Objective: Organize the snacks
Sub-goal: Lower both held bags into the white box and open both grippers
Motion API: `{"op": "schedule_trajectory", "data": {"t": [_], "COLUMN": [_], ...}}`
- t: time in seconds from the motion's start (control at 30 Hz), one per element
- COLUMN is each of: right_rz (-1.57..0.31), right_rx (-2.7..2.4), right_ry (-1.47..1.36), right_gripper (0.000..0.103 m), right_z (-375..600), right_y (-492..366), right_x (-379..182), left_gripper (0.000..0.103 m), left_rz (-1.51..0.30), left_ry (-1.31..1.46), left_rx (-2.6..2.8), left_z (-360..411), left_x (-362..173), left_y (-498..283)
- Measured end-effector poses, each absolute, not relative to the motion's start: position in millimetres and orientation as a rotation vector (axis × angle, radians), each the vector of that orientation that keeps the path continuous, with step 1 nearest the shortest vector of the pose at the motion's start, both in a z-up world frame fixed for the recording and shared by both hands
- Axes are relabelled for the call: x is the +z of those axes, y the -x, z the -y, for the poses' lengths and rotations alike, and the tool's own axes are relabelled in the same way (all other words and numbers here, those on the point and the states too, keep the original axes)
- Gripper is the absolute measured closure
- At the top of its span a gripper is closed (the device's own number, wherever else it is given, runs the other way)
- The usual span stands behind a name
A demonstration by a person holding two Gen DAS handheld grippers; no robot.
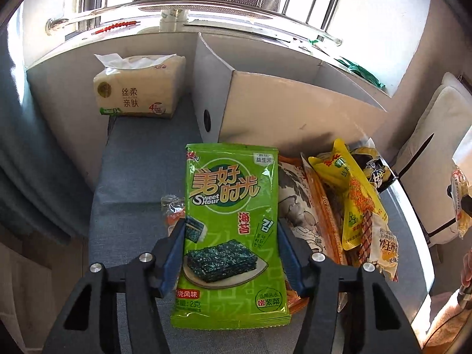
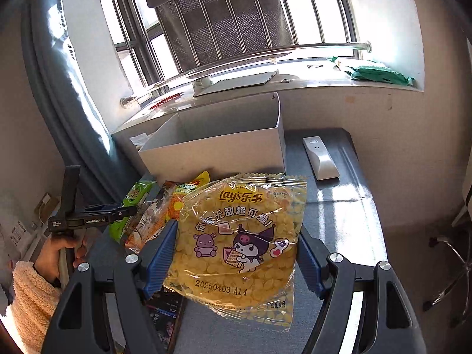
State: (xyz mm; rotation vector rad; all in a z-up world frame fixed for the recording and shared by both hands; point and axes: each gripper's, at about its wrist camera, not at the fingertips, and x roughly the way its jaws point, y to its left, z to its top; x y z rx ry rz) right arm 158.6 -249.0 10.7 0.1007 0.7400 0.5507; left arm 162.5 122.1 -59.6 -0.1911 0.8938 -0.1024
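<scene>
My left gripper (image 1: 231,227) is shut on a green seaweed snack packet (image 1: 231,230), holding it by both side edges above the blue table. My right gripper (image 2: 237,242) is shut on a clear yellow Lay's chip bag (image 2: 242,236) with a cartoon print, held above the table. A white open cardboard box (image 1: 295,109) stands behind the snacks; it also shows in the right wrist view (image 2: 212,144). A pile of loose snack packets (image 1: 348,206) lies on the table right of the seaweed packet, and shows in the right wrist view (image 2: 159,206).
A tissue pack (image 1: 135,88) sits at the back left of the table. A small clear wrapper (image 1: 172,209) lies by my left finger. A white remote-like device (image 2: 320,157) lies right of the box. A dark packet (image 2: 165,318) lies under my right gripper.
</scene>
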Motion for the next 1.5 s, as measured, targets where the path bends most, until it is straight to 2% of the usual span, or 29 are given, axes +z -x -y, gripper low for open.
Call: {"op": "schedule_trajectory", "data": {"t": [0.23, 0.5, 0.67, 0.8, 0.9, 0.93, 1.0, 1.07, 1.33, 1.5], "right_rz": [-0.741, -0.774, -0.875, -0.945, -0.953, -0.963, -0.967, -0.935, -0.813, -0.72], "right_rx": [0.616, 0.668, 0.622, 0.595, 0.571, 0.559, 0.55, 0.544, 0.592, 0.626], "right_ry": [-0.111, -0.093, -0.065, -0.045, -0.002, 0.005, -0.011, -0.034, -0.117, -0.116], "right_gripper": [0.025, 0.025, 0.024, 0.024, 0.022, 0.013, 0.0, 0.0, 0.0, 0.0], "right_z": [230.9, 172.2, 134.7, 122.8, 117.9, 117.2, 119.6, 124.9, 149.6, 174.1], "right_y": [-180.8, -294.1, -376.0, -416.6, -428.6, -431.6, -433.1, -429.1, -393.2, -346.7], "right_x": [18.2, 47.4, 36.5, 15.6, 6.4, 4.4, 4.9, 12.5, 53.2, 75.2], "left_gripper": [0.04, 0.04, 0.04, 0.038, 0.028, 0.017, 0.01, 0.0, 0.0, 0.0], "left_rz": [-0.743, -0.704, -0.799, -0.874, -0.942, -0.963, -0.939, -0.912, -0.773, -0.618], "left_ry": [0.246, 0.301, 0.297, 0.24, 0.236, 0.235, 0.223, 0.2, 0.147, 0.163], "left_rx": [-0.111, -0.11, -0.08, -0.028, -0.015, -0.002, -0.018, -0.001, -0.004, -0.026], "left_z": [-119.2, -99.6, -89.9, -86.6, -89.9, -91.4, -88.5, -84.7, -78.7, -77.8], "left_x": [1.3, 53.2, 41.0, 18.0, -0.8, -5.1, -4.1, 2.7, 42.6, 69.8], "left_y": [-156.7, -259.5, -335.9, -366.7, -378.1, -379.4, -374.9, -366.5, -326.5, -269.1]}}
